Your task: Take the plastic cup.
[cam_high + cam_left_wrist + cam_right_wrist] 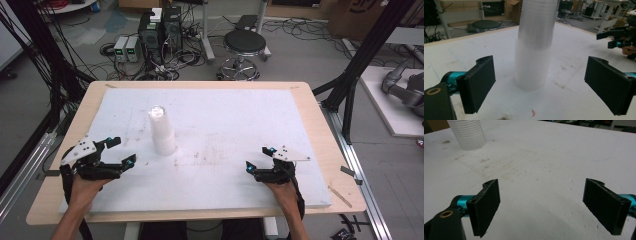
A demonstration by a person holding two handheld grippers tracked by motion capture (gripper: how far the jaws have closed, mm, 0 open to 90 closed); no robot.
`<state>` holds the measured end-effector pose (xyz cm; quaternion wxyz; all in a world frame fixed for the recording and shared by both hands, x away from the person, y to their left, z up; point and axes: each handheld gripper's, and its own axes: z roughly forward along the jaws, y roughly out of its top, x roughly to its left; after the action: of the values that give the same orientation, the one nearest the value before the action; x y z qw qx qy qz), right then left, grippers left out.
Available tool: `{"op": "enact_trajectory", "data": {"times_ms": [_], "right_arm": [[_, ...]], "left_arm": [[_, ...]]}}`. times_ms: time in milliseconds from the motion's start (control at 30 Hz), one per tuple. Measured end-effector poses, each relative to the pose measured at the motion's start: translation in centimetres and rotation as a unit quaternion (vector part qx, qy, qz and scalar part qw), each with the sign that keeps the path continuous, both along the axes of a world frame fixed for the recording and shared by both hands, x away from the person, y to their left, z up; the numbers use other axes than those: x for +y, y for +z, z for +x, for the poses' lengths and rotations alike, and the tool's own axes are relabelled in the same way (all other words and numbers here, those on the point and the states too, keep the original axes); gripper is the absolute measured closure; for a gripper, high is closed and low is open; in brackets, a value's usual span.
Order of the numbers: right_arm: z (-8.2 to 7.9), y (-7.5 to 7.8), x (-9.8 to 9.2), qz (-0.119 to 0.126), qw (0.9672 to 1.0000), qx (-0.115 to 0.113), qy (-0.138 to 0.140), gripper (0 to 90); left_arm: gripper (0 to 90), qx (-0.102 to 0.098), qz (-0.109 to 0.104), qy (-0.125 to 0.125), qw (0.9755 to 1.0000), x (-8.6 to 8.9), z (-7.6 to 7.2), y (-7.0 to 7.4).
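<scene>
A tall stack of clear plastic cups (161, 131) stands upside down on the white board (230, 115), left of centre. My left gripper (123, 151) rests low at the board's left, open, its jaws pointed at the stack from a short way off. In the left gripper view the cup stack (534, 47) rises between and beyond the wide-spread jaws, untouched. My right gripper (259, 158) lies at the board's front right, open and holding nothing. The right gripper view has the stack's base (470, 135) far off at upper left.
The board lies on a wooden table (320, 125). Faint brown stains (210, 155) mark the board's middle. On the floor beyond stand a round black stool (244, 47), computer cases (160, 30) and cables. Black frame posts (360, 65) flank the table.
</scene>
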<state>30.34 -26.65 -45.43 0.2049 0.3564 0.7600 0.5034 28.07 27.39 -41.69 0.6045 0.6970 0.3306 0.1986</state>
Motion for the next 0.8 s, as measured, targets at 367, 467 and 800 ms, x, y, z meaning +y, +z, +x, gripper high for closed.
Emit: {"op": "enact_trajectory", "data": {"times_ms": [367,467,800], "right_arm": [[0.0,0.0,0.0,-0.002,1.0,-0.001,0.001,14.3],[0.0,0.0,0.0,0.001,1.0,0.001,0.001,14.4],[0.0,0.0,0.0,0.002,1.0,0.0,0.002,14.3]], "left_arm": [[9.7,-0.023,0.0,-0.027,0.9994,0.1,1.9,5.6],[9.7,-0.03,0.002,-0.038,0.9988,-0.1,2.3,6.5],[9.7,-0.028,0.049,-0.084,0.9949,-0.9,5.3,10.1]]}}
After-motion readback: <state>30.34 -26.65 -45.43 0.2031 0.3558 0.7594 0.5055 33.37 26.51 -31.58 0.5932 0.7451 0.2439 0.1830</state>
